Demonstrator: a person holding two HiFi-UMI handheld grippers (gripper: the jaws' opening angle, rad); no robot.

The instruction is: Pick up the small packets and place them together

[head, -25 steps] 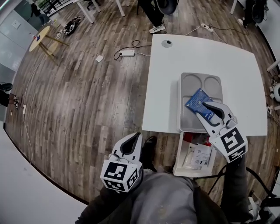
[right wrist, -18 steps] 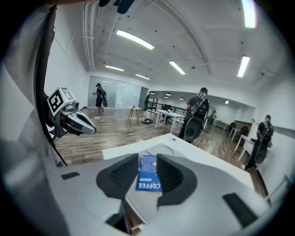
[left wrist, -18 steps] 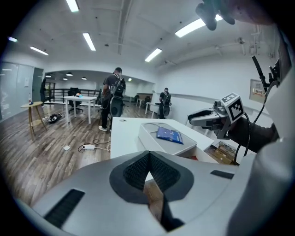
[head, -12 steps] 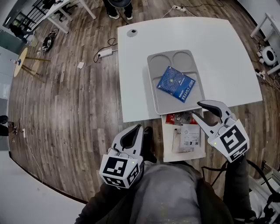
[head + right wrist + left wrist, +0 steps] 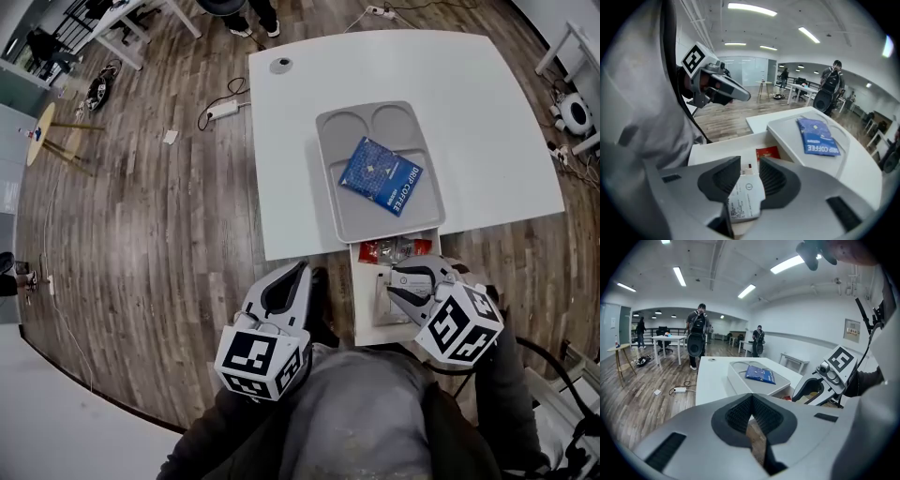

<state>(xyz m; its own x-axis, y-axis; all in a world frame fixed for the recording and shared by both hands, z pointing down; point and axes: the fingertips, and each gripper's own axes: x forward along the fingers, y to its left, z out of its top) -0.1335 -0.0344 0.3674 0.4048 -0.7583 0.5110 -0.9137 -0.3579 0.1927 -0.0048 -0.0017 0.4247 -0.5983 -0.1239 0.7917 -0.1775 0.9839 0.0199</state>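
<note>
On white table (image 5: 487, 112): gray tray (image 5: 356, 217), blue packet (image 5: 381, 175) flat in its big compartment. Just below tray's near edge (off the table): white box (image 5: 361, 319). In box end nearest tray: red packet (image 5: 394, 249); farther from tray: white packet (image 5: 743, 199). Over box, just below tray: right gripper (image 5: 392, 281), jaws apart, white packet showing in the gap, pads not pressing it. Well left of and below tray, over wood floor (image 5: 141, 206): left gripper (image 5: 303, 269), jaws together, nothing between.
</note>
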